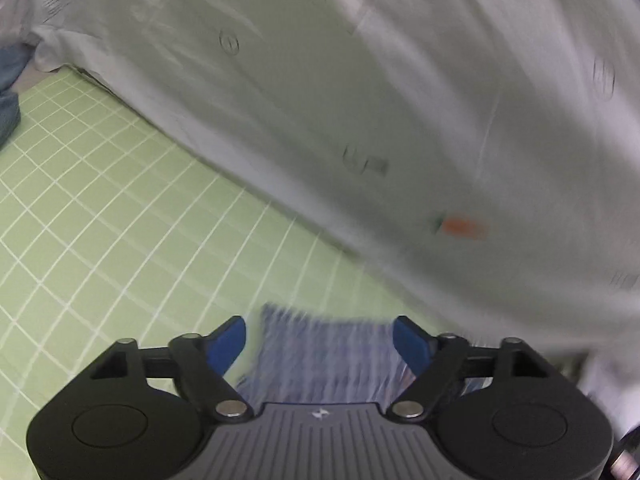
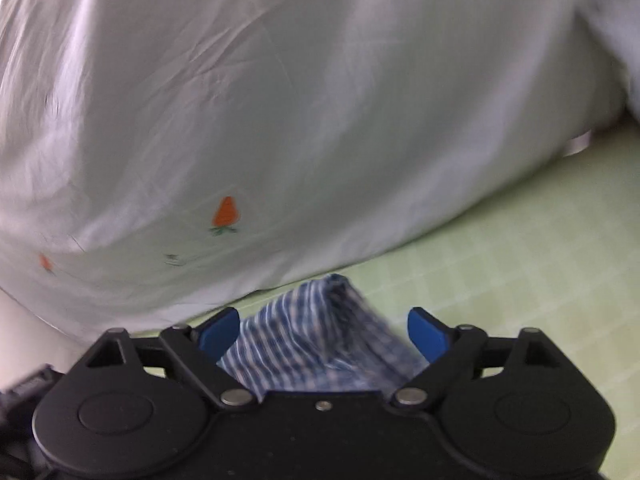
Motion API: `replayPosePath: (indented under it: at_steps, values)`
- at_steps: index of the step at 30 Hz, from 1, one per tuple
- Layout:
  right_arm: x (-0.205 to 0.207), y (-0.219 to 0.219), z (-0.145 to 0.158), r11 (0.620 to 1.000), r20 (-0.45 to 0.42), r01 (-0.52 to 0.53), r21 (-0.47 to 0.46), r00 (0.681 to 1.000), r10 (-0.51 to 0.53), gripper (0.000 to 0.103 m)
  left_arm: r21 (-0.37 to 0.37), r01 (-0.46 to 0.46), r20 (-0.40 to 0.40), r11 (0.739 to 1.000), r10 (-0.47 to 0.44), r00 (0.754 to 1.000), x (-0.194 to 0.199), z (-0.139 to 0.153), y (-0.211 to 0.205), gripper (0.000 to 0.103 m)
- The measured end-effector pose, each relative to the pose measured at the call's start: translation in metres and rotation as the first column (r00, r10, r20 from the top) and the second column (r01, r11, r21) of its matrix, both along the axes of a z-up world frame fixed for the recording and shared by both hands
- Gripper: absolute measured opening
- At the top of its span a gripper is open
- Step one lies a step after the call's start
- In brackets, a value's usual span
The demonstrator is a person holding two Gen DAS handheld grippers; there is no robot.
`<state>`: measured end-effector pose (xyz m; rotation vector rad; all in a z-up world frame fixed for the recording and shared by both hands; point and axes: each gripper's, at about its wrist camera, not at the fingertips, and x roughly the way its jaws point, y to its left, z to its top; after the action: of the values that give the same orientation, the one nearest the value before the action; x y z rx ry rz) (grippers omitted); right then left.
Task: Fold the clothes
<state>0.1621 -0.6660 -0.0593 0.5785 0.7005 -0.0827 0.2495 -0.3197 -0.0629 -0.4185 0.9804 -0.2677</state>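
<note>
Right under us the blue checked cloth [image 2: 320, 340] lies loose between both spread, empty tongs [image 1: 320, 340] [image 2: 324, 334], soft and light, so we'd pinch its corners

Two close wrist views look forward and down past their own fingers, sharing the white garment [image 1: 360, 100] and green grid mat [image 2: 520, 260].
</note>
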Motion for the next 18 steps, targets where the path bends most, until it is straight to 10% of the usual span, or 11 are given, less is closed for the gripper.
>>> replayPosePath:
  at_steps: [7, 18]
  values:
    - [0.001, 0.004, -0.053, 0.994, -0.137, -0.105, -0.010, 0.985, 0.103, 0.093, 0.015, 0.034, -0.212, 0.999, -0.030, 0.977, -0.026, -0.069, -0.001, 0.082]
    - [0.022, 0.018, -0.097, 0.978, -0.191, -0.189, 0.085, 0.960, 0.203, 0.098, -0.049, 0.070, -0.239, 0.996, -0.080, 0.968, -0.024, -0.093, -0.015, 0.082]
